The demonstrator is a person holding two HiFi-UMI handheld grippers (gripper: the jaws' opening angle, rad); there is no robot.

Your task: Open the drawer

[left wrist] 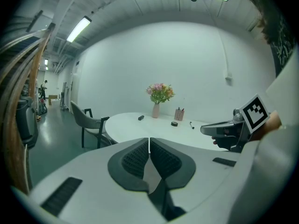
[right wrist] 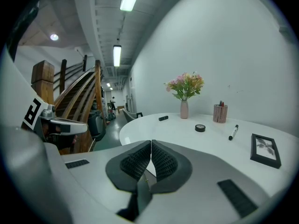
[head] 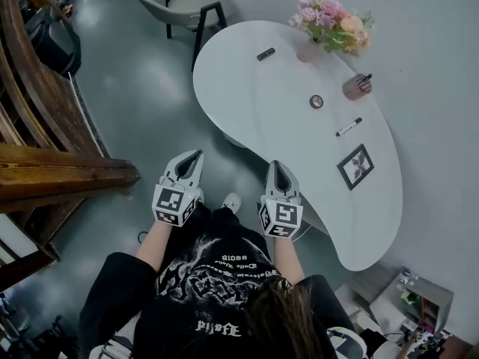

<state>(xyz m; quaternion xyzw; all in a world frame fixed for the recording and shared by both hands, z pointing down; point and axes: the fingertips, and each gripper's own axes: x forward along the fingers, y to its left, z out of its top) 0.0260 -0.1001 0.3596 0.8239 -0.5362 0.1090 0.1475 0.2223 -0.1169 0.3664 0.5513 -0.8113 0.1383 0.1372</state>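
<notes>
Pretty much nothing of the task is done yet, as far as I can judge. The left tongs (left wrist: 149,142) are closed, pads pressed together with nothing between them, and the same goes for the right tongs (right wrist: 151,144): shut and empty. Both are held out in front of the person, in the air beside the near edge of the white bench (head: 254,103), touching nothing.

The drawer itself? I can't find it in any view. The bench top only carries a vase of flowers (head: 308,49), a pen pot (head: 357,87), a marker (head: 349,126) and a picture frame (head: 355,166). There's a small grey unit (head: 419,301) on the floor off to the right, but I can't tell if it has a drawer.

So everything is left: find the drawer, reach it, open the tongs, grab the handle, pull.
</notes>
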